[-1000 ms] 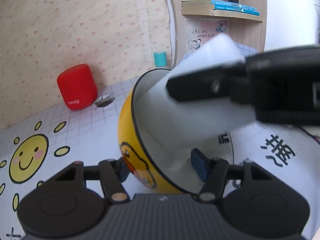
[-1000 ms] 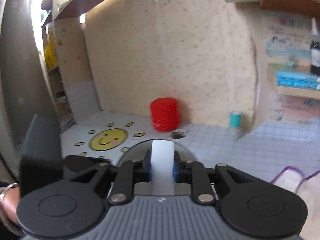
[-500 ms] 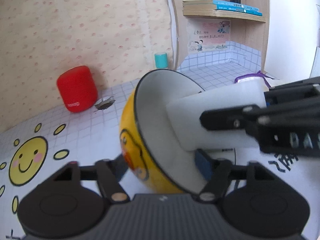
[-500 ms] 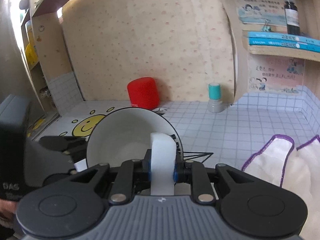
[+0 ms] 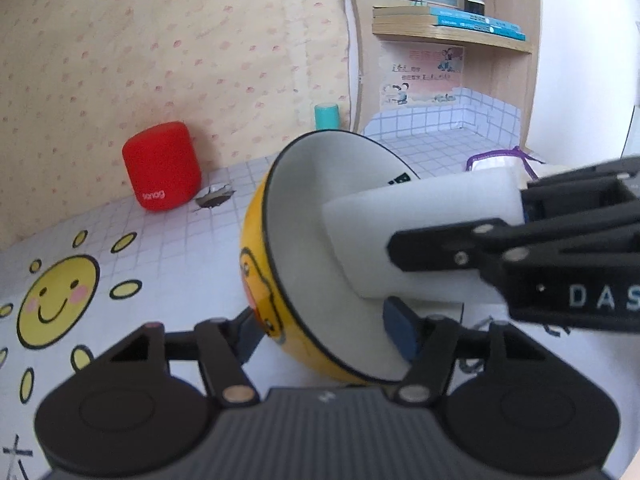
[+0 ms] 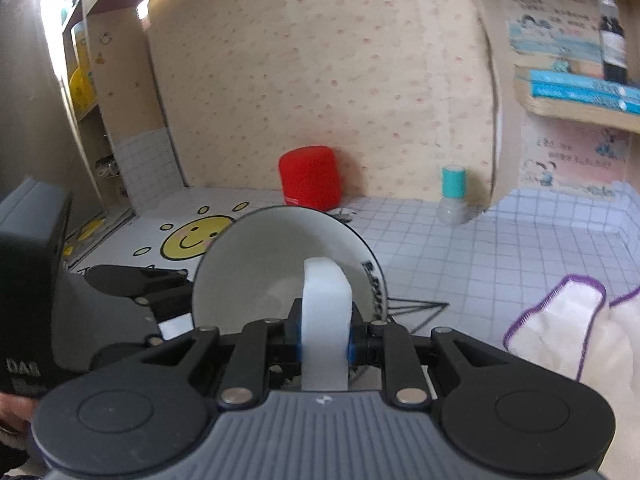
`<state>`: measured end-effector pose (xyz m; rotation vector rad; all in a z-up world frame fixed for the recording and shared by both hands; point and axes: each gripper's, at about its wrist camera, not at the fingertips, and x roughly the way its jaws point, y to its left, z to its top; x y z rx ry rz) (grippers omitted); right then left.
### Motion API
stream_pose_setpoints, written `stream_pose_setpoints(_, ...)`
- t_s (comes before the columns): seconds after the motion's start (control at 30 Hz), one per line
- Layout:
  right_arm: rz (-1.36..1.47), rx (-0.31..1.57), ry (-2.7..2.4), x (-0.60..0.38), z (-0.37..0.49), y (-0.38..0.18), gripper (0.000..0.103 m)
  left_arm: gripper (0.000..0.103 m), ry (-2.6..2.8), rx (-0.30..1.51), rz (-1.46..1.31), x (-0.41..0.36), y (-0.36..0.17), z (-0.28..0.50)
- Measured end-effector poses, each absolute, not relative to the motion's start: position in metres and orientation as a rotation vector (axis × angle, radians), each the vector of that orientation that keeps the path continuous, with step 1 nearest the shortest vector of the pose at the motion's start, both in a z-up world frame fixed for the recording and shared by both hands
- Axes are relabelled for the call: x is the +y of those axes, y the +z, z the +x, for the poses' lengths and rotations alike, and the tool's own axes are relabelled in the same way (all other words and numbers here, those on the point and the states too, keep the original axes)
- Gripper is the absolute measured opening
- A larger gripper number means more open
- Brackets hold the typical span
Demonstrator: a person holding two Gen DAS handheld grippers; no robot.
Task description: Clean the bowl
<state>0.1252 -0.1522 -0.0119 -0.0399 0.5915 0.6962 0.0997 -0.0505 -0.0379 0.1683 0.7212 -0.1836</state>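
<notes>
A yellow bowl (image 5: 256, 264) with a duck print and a white inside (image 6: 260, 264) stands tilted on its side over the table. My left gripper (image 5: 324, 330) straddles its lower wall, one pad outside and one inside; the jaws are closing and press on the wall. My right gripper (image 6: 325, 332) is shut on a white sponge (image 6: 326, 292). It comes in from the right in the left wrist view, where the sponge (image 5: 420, 232) has its front end inside the bowl's mouth. The left gripper (image 6: 152, 292) also shows at the left of the right wrist view.
A red speaker (image 5: 162, 166) and a teal-capped bottle (image 6: 453, 196) stand by the back wall. White cloths with purple edging (image 6: 556, 328) lie at the right. A shelf with books (image 5: 448, 24) hangs at the upper right. The table mat carries a sun drawing (image 5: 58, 300).
The right gripper has swung the sponge from steeply upright and deep in the bowl to lying nearly level across its mouth. The left jaws widened, then came back in on the wall.
</notes>
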Motion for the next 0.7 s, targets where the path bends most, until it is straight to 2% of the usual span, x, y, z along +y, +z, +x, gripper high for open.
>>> stream_pose_setpoints(0.17, -0.040, 0.528, 0.693, -0.147, 0.126, 0.004, 0.018, 0.059, -0.214, 0.724, 0.197, -0.054, -0.038, 0.107)
stream_pose_setpoints(0.7, -0.038, 0.596, 0.644, -0.160, 0.142, -0.013, 0.018, 0.060, -0.224, 0.722, 0.162, -0.053, -0.041, 0.119)
